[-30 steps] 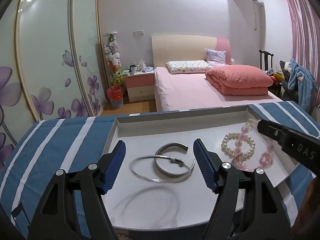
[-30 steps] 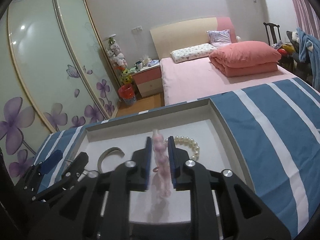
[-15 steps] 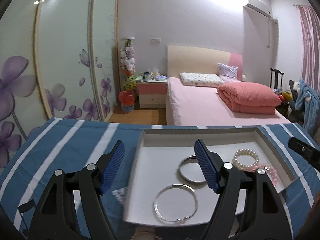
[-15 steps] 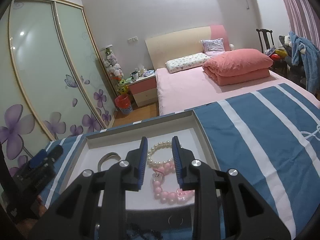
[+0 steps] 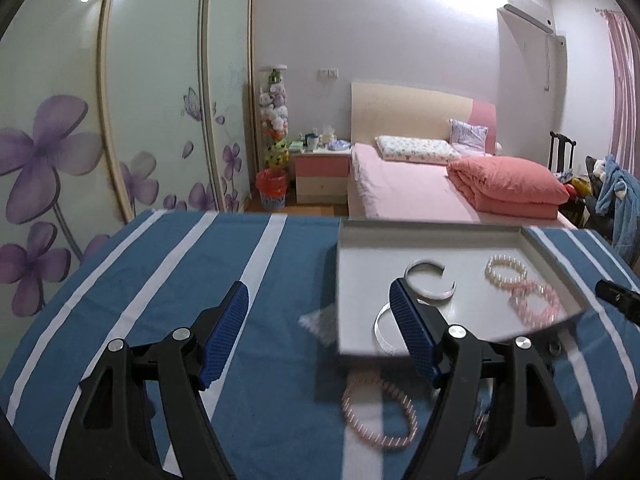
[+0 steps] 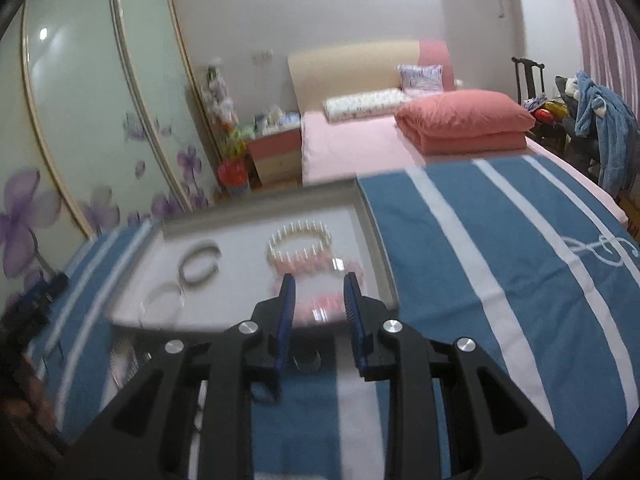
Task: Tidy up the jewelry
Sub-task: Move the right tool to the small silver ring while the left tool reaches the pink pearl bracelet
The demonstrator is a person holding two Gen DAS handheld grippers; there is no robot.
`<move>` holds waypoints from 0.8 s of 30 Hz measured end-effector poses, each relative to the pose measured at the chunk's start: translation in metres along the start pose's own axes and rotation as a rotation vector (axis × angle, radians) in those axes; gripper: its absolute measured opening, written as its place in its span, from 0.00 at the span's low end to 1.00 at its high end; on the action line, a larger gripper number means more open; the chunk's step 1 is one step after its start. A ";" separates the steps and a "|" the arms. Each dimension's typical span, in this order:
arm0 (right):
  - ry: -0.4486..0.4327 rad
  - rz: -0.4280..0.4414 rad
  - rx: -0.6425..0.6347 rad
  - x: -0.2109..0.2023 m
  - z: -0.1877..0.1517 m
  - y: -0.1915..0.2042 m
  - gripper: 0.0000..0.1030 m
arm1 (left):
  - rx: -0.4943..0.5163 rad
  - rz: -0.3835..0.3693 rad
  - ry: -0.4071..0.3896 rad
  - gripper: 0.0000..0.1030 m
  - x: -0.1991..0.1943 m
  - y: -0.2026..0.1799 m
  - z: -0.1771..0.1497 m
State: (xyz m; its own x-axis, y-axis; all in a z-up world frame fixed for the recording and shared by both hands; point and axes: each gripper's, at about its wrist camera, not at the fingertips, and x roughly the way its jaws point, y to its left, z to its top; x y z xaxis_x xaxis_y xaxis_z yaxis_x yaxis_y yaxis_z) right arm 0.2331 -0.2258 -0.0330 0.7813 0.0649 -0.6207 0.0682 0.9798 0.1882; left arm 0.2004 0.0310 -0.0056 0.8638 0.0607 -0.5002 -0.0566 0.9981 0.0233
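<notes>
Left tool (image 5: pixel 318 316): jaws spread wide, nothing between them, hovering over the blue striped cloth (image 5: pixel 172 280) on the worktop, just left of the white tray (image 5: pixel 360 264). Right tool (image 6: pixel 319 300): jaws narrow but apart, nothing pinched that I can see, at the tray's near edge. Tray holds, by my count: open silver cuff (image 5: pixel 430 280), thin silver bangle (image 5: pixel 384 330) partly behind my left tool's right finger, pearl bracelet (image 5: pixel 506 271), pink bead bracelet (image 5: pixel 534 306); the last two touch or overlap. Outstanding: one pink-and-white beaded bracelet (image 5: pixel 378 410) lies on the cloth in front of the tray, low between my two tools and nearer the left tool's right finger; small dark items near it are too blurred to name. Step in hand, as I judge it: between placements, picking the next piece. Next move calls for lowering one tool onto that loose bracelet, closing over its band, then lifting it clear of the tray's wall
</notes>
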 end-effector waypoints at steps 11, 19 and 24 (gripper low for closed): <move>0.223 -0.001 -0.120 0.030 -0.045 0.011 0.25 | 0.019 -0.091 0.175 0.76 -0.005 0.014 -0.040; 0.234 -0.028 -0.172 0.048 -0.040 0.025 0.28 | 0.053 -0.124 0.213 0.79 -0.003 0.007 -0.052; 0.227 -0.044 -0.190 0.058 -0.033 0.029 0.33 | 0.075 -0.136 0.235 0.79 0.000 -0.003 -0.057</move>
State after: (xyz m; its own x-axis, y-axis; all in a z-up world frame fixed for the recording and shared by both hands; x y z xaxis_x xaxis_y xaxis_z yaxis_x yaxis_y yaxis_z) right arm 0.2605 -0.1875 -0.0886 0.6197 0.0412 -0.7838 -0.0353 0.9991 0.0246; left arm 0.1722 0.0276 -0.0555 0.7208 -0.0686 -0.6897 0.0965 0.9953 0.0019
